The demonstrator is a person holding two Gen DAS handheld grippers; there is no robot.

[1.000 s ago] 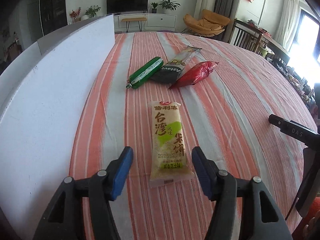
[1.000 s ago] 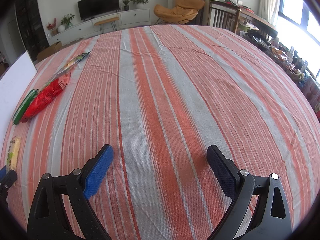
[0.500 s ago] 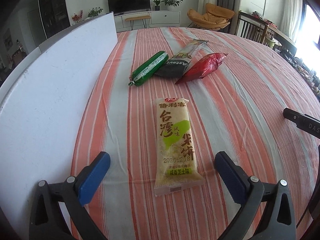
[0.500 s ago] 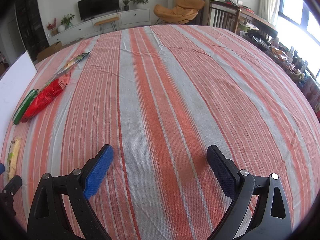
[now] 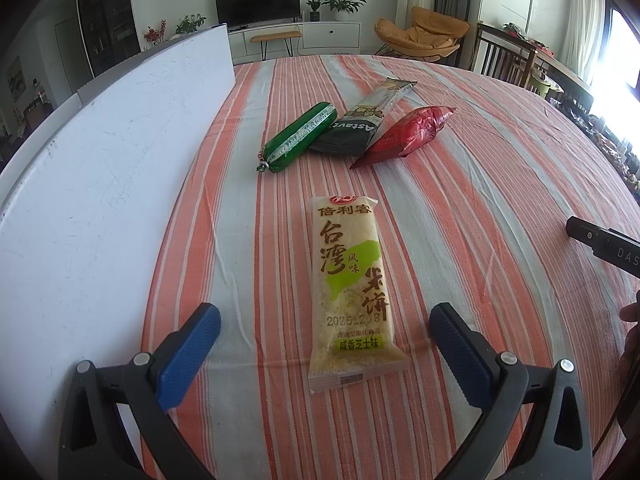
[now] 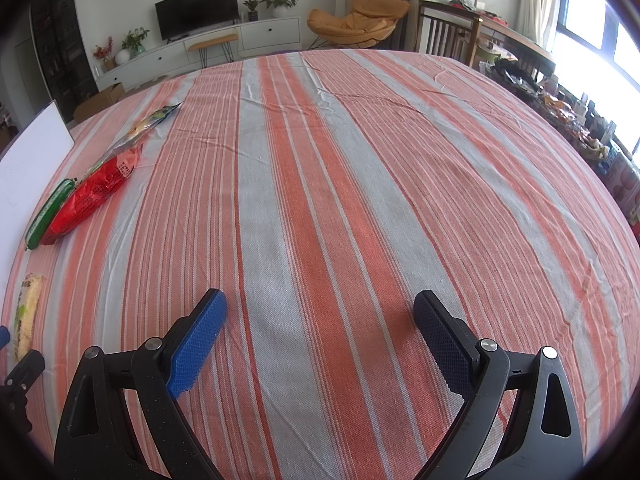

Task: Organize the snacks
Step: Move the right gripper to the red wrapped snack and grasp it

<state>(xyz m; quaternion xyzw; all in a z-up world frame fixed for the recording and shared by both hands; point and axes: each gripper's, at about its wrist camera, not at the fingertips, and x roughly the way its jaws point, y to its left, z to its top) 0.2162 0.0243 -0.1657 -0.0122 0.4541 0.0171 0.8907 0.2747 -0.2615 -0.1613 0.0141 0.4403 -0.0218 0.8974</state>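
The rice-cracker packet (image 5: 352, 292) is laid flat on the striped tabletop (image 5: 500, 184), straight ahead of the left gripper (image 5: 325, 338), long axis along the gripper's pointing line, near end between the spread jaws, untouched. Left jaws have just been opening and are now wide; nothing is gripped. Right gripper (image 6: 320, 334) is spread wide too, empty, well apart from the packet, so the left is nearer. Packet: pale yellow, green patch, dark print, sealed ends.
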